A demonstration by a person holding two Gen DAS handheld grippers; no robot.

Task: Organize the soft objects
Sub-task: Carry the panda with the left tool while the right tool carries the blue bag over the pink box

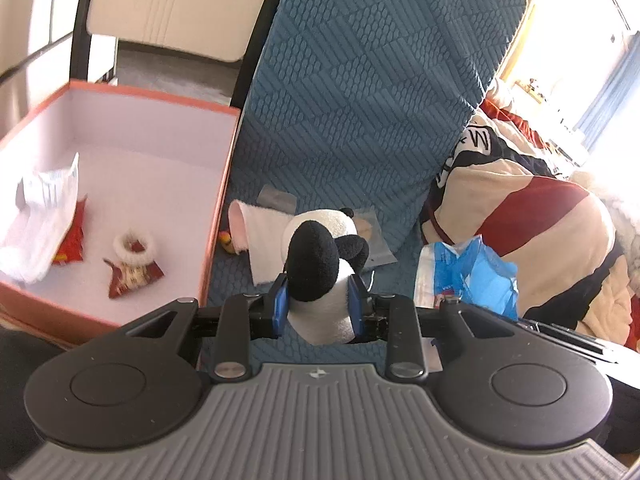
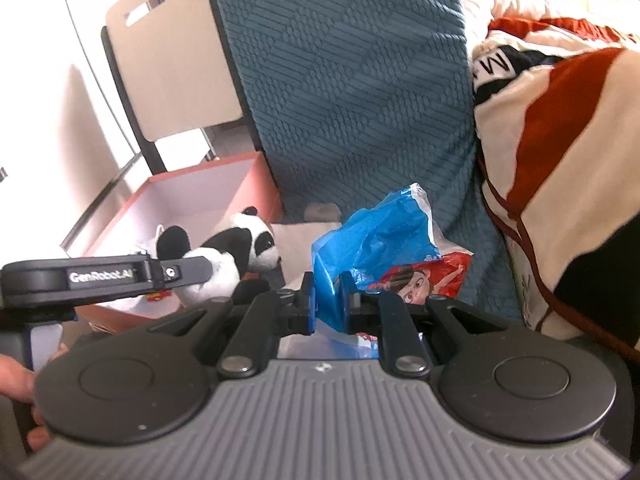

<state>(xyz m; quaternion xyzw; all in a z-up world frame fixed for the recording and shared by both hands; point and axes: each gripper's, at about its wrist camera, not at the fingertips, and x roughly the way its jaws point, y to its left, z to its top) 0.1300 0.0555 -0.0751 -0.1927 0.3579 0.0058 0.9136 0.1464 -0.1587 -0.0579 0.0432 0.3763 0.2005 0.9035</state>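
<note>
My left gripper has its jaws closed on the white belly of the black-and-white plush panda, the blue pads pressing in from both sides so the toy stands between them with its head away from me. My right gripper has its jaws pinched nearly together on a fold of the crinkled blue plastic bag with a cartoon girl printed on it, which bunches up above the pads.

Both things are over the teal textured sofa seat. The orange cardboard box with a pale lilac lining sits at the seat's left edge, just beside the panda. Inside it lie a white ribbed sock, a red patterned cloth piece partly under the sock, and a small red pouch with a white fluffy rim. A pale pink folded cloth lies on the seat beyond the panda. A cream, red and black blanket is heaped at the seat's right edge.
</note>
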